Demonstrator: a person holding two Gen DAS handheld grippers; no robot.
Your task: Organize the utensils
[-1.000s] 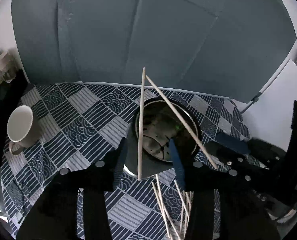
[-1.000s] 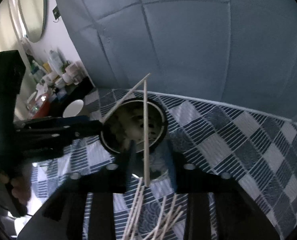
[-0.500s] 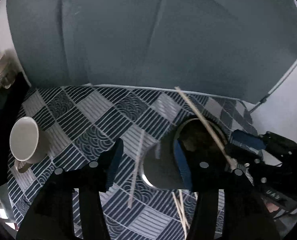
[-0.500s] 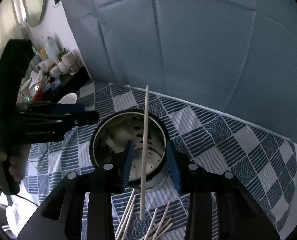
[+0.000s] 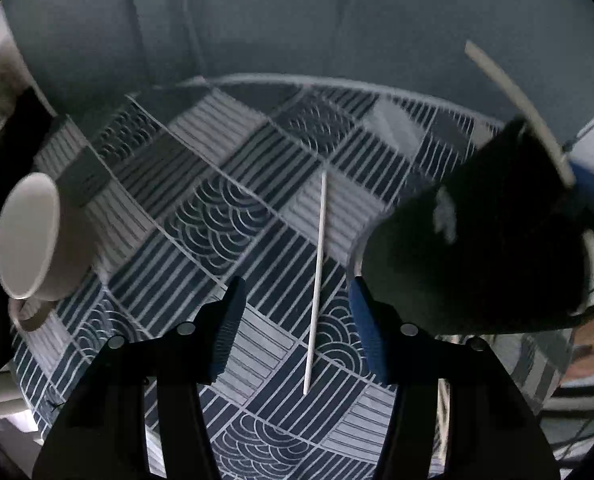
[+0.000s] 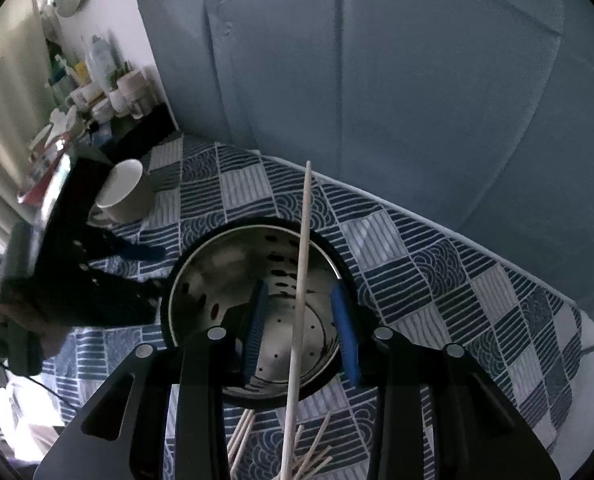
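In the left wrist view one wooden chopstick (image 5: 316, 280) lies on the patterned cloth between the wide-open jaws of my left gripper (image 5: 297, 300), apart from both pads. The dark metal utensil holder (image 5: 477, 248) stands at the right. In the right wrist view my right gripper (image 6: 299, 304) is open above the perforated steel holder (image 6: 233, 276). A chopstick (image 6: 299, 296) stands tilted between its pads, touching neither that I can see. Several loose chopsticks (image 6: 297, 452) lie on the cloth below. The left gripper (image 6: 97, 276) shows at the left.
A white mug lies at the left on the blue-and-white cloth (image 5: 29, 236) and shows in the right wrist view (image 6: 123, 192). A grey padded wall (image 6: 377, 80) runs behind the table. A cluttered shelf (image 6: 81, 92) stands at the far left.
The left gripper let go of its chopstick, which now lies on the cloth, and swung left away from the holder. The right gripper opened and moved over the holder.
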